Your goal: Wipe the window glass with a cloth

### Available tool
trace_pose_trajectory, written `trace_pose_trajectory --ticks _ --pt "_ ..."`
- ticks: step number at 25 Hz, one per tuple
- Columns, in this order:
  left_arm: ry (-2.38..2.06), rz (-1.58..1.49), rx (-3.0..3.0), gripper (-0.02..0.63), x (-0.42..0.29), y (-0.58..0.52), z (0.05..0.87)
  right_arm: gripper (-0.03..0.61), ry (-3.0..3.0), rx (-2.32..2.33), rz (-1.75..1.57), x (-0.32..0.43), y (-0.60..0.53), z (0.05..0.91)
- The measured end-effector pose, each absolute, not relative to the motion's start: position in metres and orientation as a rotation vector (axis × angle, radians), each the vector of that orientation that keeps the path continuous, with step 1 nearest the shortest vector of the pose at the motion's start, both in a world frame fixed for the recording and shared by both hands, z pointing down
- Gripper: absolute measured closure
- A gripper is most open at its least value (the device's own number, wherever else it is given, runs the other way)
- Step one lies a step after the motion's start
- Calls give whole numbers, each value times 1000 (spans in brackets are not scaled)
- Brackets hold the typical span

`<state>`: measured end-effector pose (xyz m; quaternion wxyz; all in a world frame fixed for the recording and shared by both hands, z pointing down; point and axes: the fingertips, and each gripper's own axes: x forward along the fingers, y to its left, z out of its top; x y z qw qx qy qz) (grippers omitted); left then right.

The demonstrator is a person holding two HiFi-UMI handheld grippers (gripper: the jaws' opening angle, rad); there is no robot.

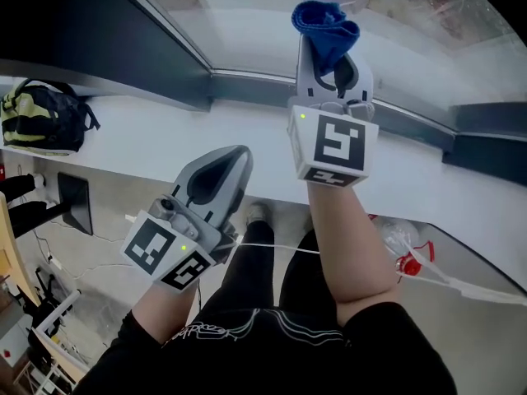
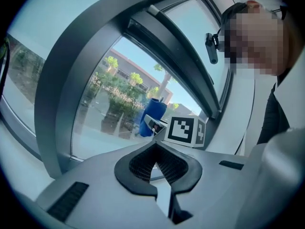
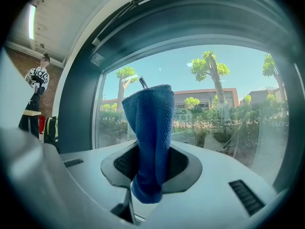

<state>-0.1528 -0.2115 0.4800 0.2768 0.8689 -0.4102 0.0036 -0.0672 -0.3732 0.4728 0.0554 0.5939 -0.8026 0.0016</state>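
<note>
The right gripper has its jaws clamped on a blue microfibre cloth, which stands upright from the jaws, close in front of the clear window glass; contact cannot be confirmed. The left gripper, jaws together and empty, is held lower, above the white window sill.

left gripper: low, jaws together | right gripper: raised, jaws clamping cloth
</note>
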Motion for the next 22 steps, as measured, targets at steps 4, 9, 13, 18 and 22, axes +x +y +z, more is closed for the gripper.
trace_pose_trajectory --ticks 4,9,13,18,22 --pt "-1064 30 2350 609 -118 -210 479 485 -2405 1853 9 -23 -369 471" --pt "-1026 49 2367 609 -63 -207 477 485 -2367 1904 17 42 -361 470" --pt "-989 54 2372 609 -23 -204 479 485 -2343 1934 17 86 -357 469" --pt "-940 66 2380 609 30 -201 484 485 -2308 1961 24 141 -351 474" --pt "-909 81 2386 609 68 -198 484 485 -2273 1991 35 186 -344 477"
